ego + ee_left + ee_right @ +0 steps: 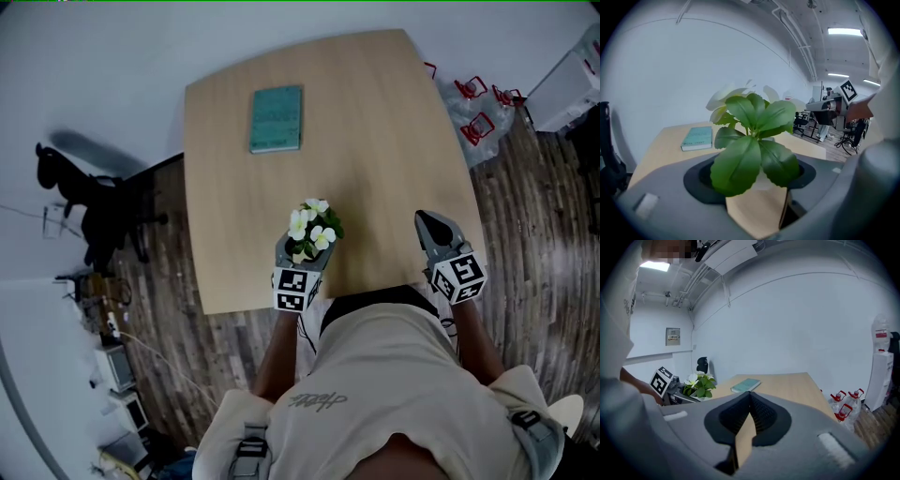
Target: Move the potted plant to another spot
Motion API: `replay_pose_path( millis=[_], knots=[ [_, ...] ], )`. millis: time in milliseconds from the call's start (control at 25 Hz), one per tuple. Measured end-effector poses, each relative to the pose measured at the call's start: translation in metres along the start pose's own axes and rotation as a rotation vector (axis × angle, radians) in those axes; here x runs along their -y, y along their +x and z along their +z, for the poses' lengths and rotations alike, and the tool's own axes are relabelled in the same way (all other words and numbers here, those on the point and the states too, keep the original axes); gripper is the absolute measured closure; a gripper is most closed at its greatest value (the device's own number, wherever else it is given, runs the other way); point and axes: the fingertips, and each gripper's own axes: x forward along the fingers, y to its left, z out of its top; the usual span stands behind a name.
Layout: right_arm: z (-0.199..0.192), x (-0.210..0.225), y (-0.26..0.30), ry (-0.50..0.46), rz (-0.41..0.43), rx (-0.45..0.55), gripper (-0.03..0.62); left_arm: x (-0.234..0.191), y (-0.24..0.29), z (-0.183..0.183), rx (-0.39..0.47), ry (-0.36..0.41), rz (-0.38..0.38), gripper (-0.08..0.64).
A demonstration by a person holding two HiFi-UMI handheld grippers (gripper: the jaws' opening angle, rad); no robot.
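Observation:
The potted plant (314,228), with white flowers and green leaves in a small pale pot, is near the front edge of the wooden table (375,131). My left gripper (305,251) has its jaws wide around the pot and is shut on it. In the left gripper view the leaves (752,145) fill the space between the jaws and hide most of the pot. My right gripper (429,220) hovers over the table's front right, shut, with nothing in it; its tips (750,397) meet. The right gripper view shows the plant (698,384) to its left.
A teal book (277,118) lies at the far side of the table. Water bottles with red handles (478,112) stand on the floor to the right, beside a white unit (567,89). A dark chair (89,202) is on the left.

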Motion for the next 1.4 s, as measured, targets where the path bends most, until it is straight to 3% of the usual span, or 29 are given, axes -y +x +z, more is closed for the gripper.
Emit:
replay_pose_path(
  millis=[280,600,760,1400],
  knots=[
    [-0.011,0.008,-0.004,0.012,-0.034,-0.040,0.589,0.012,0.022,0.006,-0.009,-0.001,-0.058,0.201],
    [-0.012,0.025,0.000,-0.037,0.028,-0.032,0.589,0.045,0.045,0.013,-0.026,0.034,-0.066,0.201],
    [-0.014,0.050,-0.012,-0.083,0.065,-0.037,0.589,0.073,0.066,0.023,-0.045,0.012,-0.054,0.201],
    [-0.009,0.173,-0.044,-0.055,0.120,0.003,0.589,0.164,0.166,0.064,-0.087,0.020,-0.025,0.201]
  ],
)
